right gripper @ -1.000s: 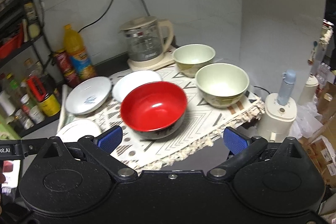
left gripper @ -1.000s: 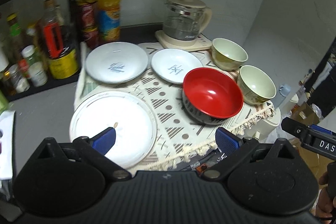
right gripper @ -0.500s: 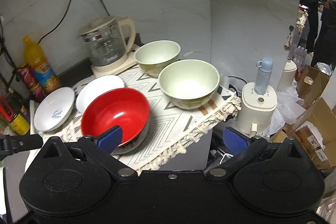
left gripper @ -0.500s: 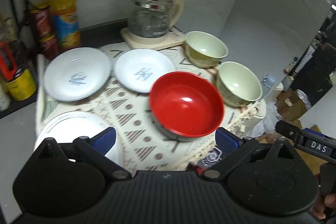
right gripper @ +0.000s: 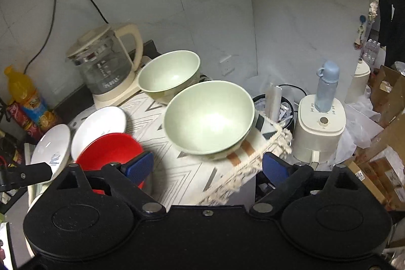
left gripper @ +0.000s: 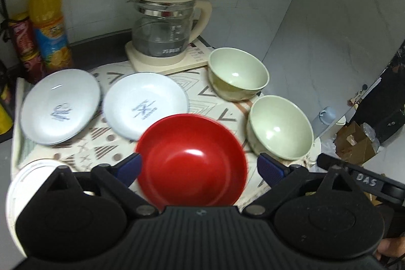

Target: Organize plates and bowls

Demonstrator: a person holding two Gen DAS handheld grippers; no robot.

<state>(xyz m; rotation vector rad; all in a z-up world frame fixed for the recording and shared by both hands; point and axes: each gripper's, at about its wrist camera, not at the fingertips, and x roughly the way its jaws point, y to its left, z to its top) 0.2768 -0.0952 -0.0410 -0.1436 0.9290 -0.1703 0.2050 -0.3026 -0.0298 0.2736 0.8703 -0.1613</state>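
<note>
**Two open grippers near the red bowl and the front green bowl**

The red bowl (left gripper: 192,161) looks like light, smooth lacquered plastic: stiff, glossy and probably slippery, so the best hold is likely on its rim, one pad inside and one outside. The two green bowls look stiff and matte, perhaps a little heavier; the front green bowl (right gripper: 208,118) stands close to the fringed edge of the cloth (right gripper: 174,168), so a push could slide it off the tabletop. The white plates (left gripper: 145,105) are thin, flat and likely fragile, hard to pick up except by the raised edge.

The left hand-held gripper (left gripper: 198,168) is spread wide and holds nothing. The red bowl lies between its blue pads, but I judge it is still lower and not touched.

The right hand-held gripper (right gripper: 207,166) is also spread, though its jaws have just been closing a little, with nothing pinched. The front green bowl lies just ahead of it, centred between the pads; the rear green bowl (right gripper: 169,75) stands behind, beside the kettle (right gripper: 106,65).
</note>
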